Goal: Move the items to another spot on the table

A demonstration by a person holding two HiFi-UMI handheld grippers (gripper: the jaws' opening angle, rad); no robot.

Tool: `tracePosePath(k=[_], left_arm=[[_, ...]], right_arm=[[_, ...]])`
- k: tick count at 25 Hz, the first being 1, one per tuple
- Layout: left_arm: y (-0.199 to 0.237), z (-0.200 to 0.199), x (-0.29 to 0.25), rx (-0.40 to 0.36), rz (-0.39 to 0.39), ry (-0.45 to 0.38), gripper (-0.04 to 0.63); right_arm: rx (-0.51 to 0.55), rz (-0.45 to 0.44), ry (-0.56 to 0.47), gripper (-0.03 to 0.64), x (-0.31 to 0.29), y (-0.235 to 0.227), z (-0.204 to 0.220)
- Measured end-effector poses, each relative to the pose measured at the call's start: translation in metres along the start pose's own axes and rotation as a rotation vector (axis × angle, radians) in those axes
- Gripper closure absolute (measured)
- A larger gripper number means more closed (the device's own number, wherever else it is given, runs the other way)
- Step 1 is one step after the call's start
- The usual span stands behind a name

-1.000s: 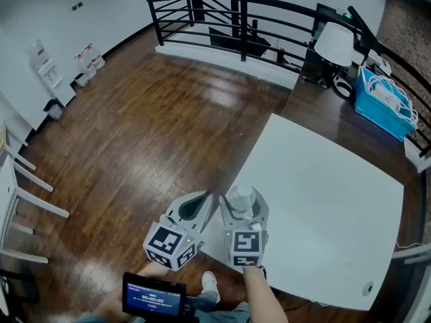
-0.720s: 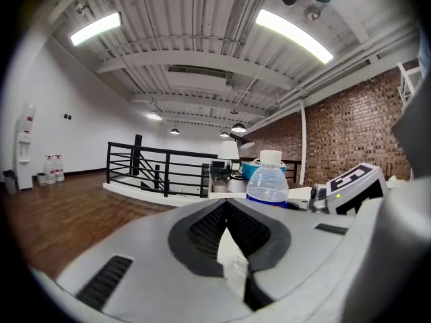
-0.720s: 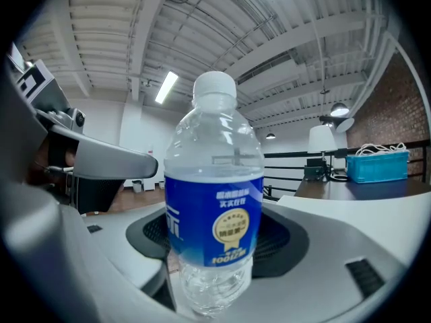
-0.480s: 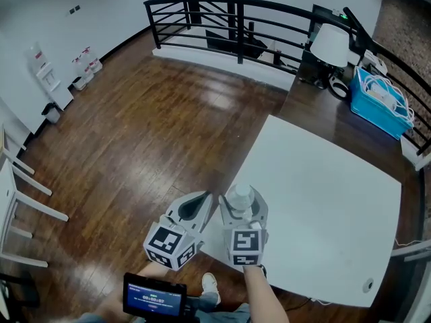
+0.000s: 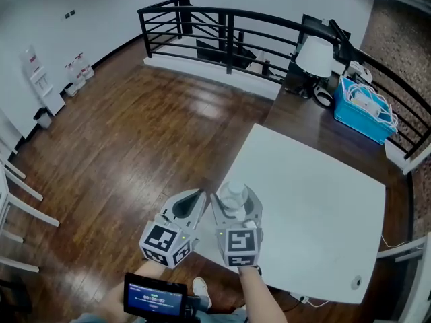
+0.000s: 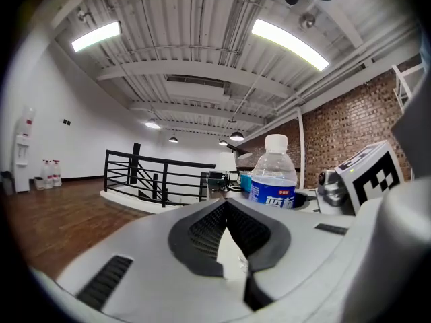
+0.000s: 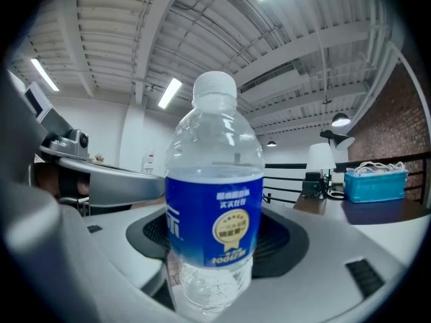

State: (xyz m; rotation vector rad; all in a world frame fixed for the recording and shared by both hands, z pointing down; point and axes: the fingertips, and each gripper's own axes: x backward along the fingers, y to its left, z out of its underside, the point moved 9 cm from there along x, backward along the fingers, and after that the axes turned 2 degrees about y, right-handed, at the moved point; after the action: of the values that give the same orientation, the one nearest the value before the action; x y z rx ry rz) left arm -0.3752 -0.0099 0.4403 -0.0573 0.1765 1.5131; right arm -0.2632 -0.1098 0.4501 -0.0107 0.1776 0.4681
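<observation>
A clear water bottle (image 7: 214, 200) with a blue label and white cap stands upright between the jaws of my right gripper (image 5: 234, 200), which is shut on its lower body. In the head view the bottle (image 5: 233, 195) is held over the near left corner of the white table (image 5: 316, 200). My left gripper (image 5: 200, 198) hangs just left of it, beyond the table's edge and over the floor. Its jaws are shut with nothing between them. From the left gripper view the bottle (image 6: 273, 175) shows to the right, beyond the closed pads (image 6: 202, 231).
A dark desk behind the table carries a white lamp (image 5: 315, 56) and a blue basket (image 5: 363, 110) of cables. A black railing (image 5: 222, 29) runs along the back. White chair legs (image 5: 17, 197) stand at far left on the wood floor. A small screen (image 5: 153, 296) sits at the bottom.
The grippers and bottle keep the same pose relative to each other. The whole scene has slid slightly left and down in the head view.
</observation>
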Motion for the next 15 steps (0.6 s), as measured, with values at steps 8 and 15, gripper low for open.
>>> tracePosePath(k=[8, 15], left_arm=[[-0.028, -0.040, 0.001, -0.029, 0.008, -0.049, 0.592], [-0.055, -0.071, 0.001, -0.057, 0.021, -0.098, 0.592]], right_arm=[[0.020, 0.025, -0.048, 0.327, 0.035, -0.013, -0.051], [0.041, 0.030, -0.089, 0.327, 0.070, -0.026, -0.090]])
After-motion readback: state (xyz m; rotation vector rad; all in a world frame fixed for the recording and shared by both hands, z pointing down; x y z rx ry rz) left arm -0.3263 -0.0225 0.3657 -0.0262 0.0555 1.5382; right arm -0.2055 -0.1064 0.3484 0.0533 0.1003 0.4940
